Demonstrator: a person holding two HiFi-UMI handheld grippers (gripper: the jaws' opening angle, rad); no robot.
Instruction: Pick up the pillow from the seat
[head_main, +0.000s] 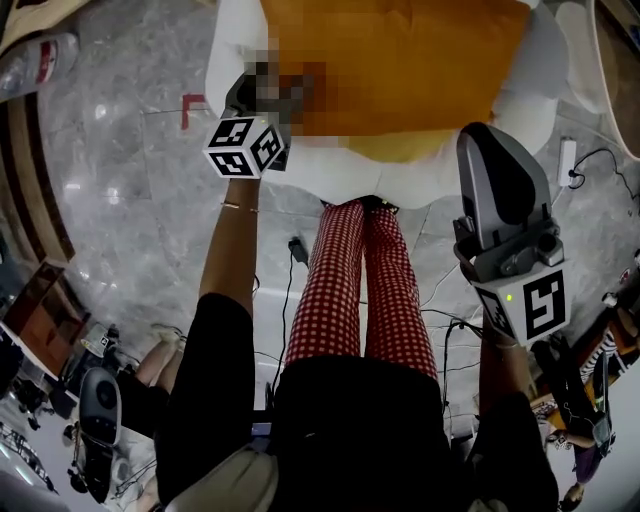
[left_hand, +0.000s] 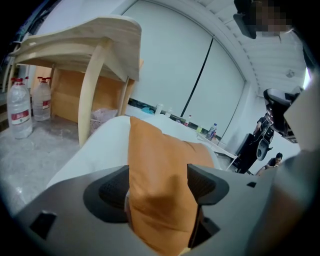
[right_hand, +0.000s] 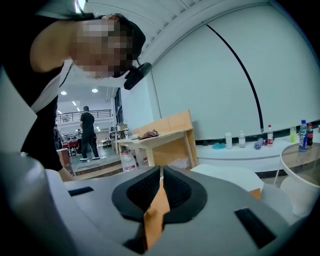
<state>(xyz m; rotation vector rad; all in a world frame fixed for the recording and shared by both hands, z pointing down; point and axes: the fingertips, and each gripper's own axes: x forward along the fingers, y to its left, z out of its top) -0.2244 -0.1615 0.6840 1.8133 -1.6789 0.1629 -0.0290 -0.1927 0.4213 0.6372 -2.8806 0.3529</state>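
Note:
An orange pillow (head_main: 400, 60) lies on a white cushioned seat (head_main: 540, 70). My left gripper (head_main: 262, 95) is at the pillow's near left corner, its tips hidden by a blurred patch. In the left gripper view a thick fold of the pillow (left_hand: 160, 170) is pinched between the dark pads (left_hand: 112, 190), with the seat (left_hand: 100, 140) behind it. My right gripper (head_main: 480, 135) is at the near right corner. In the right gripper view its jaws (right_hand: 160, 187) are shut on a thin orange edge of the pillow (right_hand: 156, 215).
Red-checked legs (head_main: 360, 290) stand close to the seat's front edge. Cables and a plug (head_main: 295, 250) lie on the marble floor. Water bottles (left_hand: 20, 107) stand by a wooden table (left_hand: 90, 45) on the left. A round table (right_hand: 300, 155) stands on the right.

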